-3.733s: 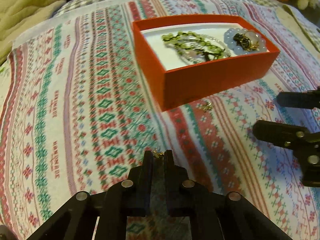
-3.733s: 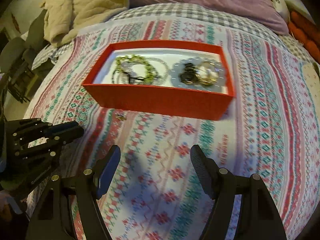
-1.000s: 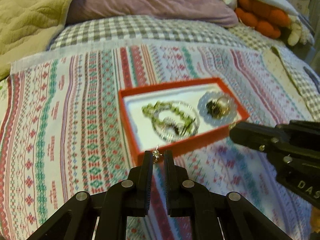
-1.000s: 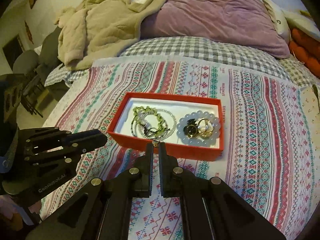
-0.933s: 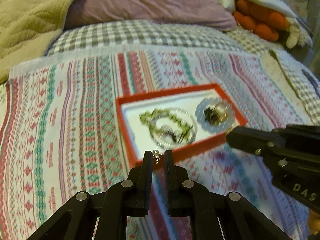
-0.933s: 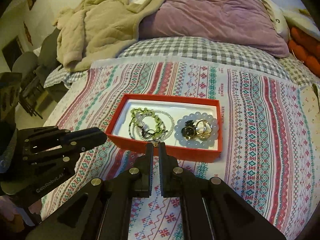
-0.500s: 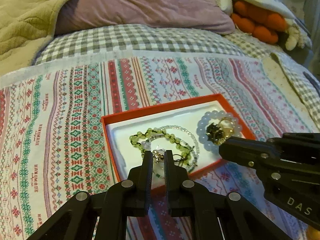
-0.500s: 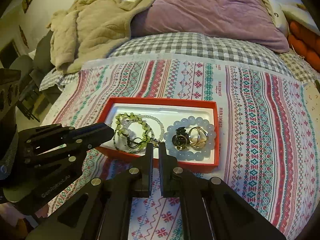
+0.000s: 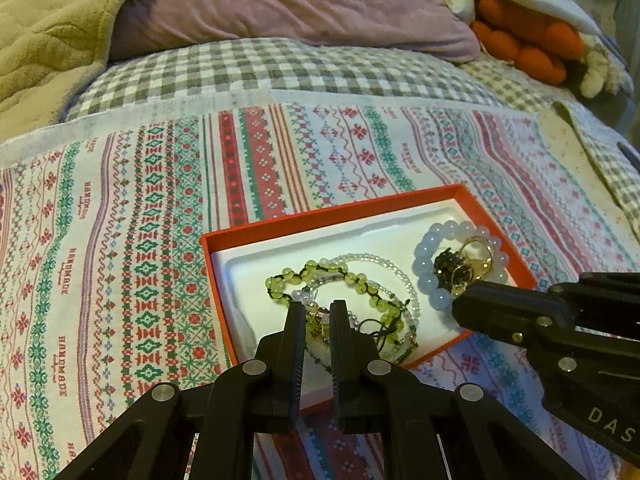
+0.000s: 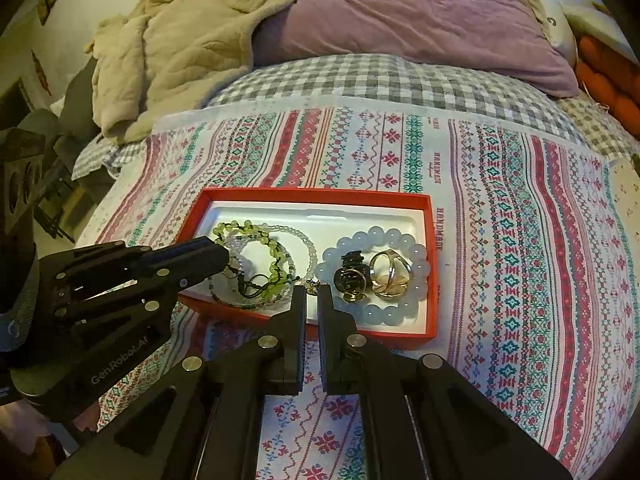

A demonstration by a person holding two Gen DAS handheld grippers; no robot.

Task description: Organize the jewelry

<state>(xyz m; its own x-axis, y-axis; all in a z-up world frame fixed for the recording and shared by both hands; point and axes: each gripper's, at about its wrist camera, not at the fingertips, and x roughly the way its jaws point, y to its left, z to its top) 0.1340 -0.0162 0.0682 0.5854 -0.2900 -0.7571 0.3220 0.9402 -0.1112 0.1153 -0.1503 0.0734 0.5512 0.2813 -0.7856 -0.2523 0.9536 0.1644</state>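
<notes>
The left gripper (image 9: 318, 308) pinches a pale stud earring (image 9: 315, 307) at the tips of its ribbed black fingers. Its jaws have just eased slightly apart with the piece between them. The right gripper (image 10: 312, 292) is closed on a tiny gold earring (image 10: 311, 283). Both sets of tips hang over the near wall of a shallow, rectangular red cardboard box (image 9: 320, 216) with a smooth white moulded liner. Seen from the left wrist, a knotted green bead bracelet (image 9: 352, 278) lies at one o'clock from the tips, tangled with a strand of small clear beads (image 9: 384, 264). At two o'clock a ring of round, milky blue beads (image 9: 424, 268) encircles a dark ring (image 9: 446, 262) and a shiny gold ring (image 9: 476, 256), and the right gripper's tip ends just at it. The box sits on a woven cloth (image 9: 120, 240) banded with red and green cross-stitch motifs. At twelve o'clock lie a grey checked sheet (image 9: 240, 68) and a soft purple pillow (image 9: 280, 0), at ten a quilted beige blanket (image 9: 40, 20), and at one an orange plush toy (image 9: 520, 40).
</notes>
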